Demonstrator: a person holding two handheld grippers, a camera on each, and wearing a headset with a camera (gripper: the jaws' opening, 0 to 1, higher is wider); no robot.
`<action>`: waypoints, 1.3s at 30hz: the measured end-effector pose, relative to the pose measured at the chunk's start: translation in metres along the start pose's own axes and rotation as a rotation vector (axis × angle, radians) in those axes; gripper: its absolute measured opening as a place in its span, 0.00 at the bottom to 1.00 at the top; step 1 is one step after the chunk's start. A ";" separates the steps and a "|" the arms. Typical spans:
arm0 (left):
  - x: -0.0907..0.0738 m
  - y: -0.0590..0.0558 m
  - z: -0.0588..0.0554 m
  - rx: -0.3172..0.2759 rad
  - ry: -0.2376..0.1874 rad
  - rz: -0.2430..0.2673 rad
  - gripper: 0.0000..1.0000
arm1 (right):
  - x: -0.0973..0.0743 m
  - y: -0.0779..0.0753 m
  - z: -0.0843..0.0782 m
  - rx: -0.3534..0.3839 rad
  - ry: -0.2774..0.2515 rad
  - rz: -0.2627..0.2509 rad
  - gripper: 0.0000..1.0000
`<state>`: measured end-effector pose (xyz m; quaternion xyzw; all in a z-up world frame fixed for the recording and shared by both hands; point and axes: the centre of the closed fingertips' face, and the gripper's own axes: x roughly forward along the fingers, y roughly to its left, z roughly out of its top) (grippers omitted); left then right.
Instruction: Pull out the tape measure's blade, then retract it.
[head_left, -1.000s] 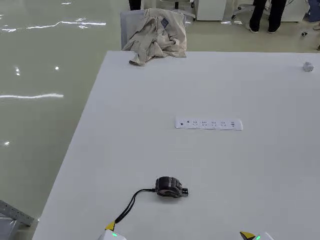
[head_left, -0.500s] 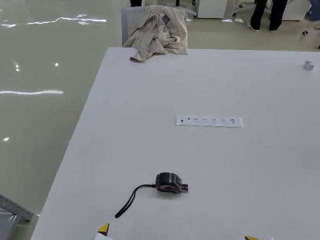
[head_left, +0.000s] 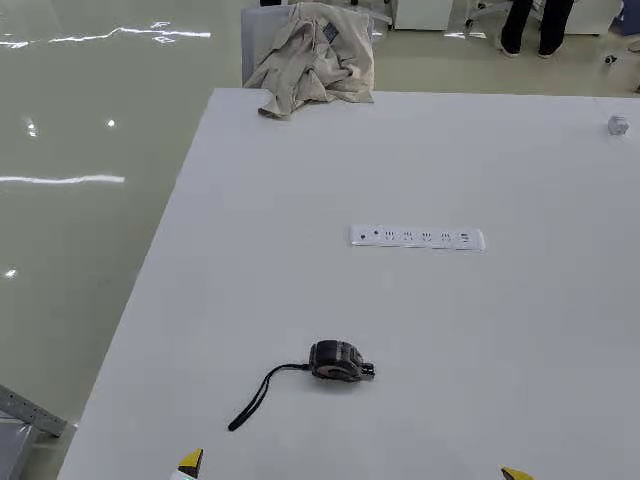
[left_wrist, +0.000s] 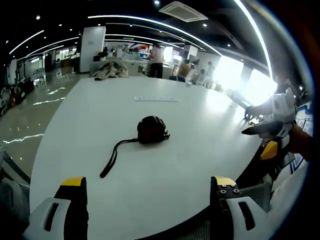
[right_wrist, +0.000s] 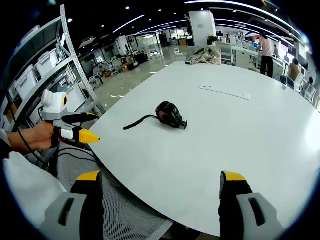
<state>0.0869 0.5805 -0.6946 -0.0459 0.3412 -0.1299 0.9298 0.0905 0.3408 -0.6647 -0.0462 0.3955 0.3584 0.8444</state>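
My left gripper (left_wrist: 149, 182) and right gripper (right_wrist: 161, 175) both gape wide and empty, the tape measure (head_left: 337, 361) ahead of them
The white table (head_left: 520, 330) lies under the tape measure; far beyond it a beige jacket (head_left: 315, 55) slumps at the table's far edge, and a white power strip (head_left: 417, 238) lies between jacket and tape measure. The tape measure sits well apart from both grippers, which hover on its near side, one each way. Its black strap (head_left: 255, 400) trails toward my left gripper

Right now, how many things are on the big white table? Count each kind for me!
tape measure: 1
power strip: 1
small white lump: 1
beige jacket, hanging partly over the far edge: 1
Total: 4
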 end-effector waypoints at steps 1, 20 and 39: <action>-0.002 0.000 0.000 -0.004 0.002 0.000 1.00 | -0.002 0.000 0.003 -0.002 -0.011 -0.003 1.00; -0.007 0.002 -0.004 -0.015 0.017 0.004 1.00 | -0.008 -0.005 0.010 0.002 -0.019 -0.019 1.00; -0.005 0.006 -0.008 -0.020 0.027 0.018 1.00 | -0.007 -0.014 0.009 0.014 -0.026 -0.036 1.00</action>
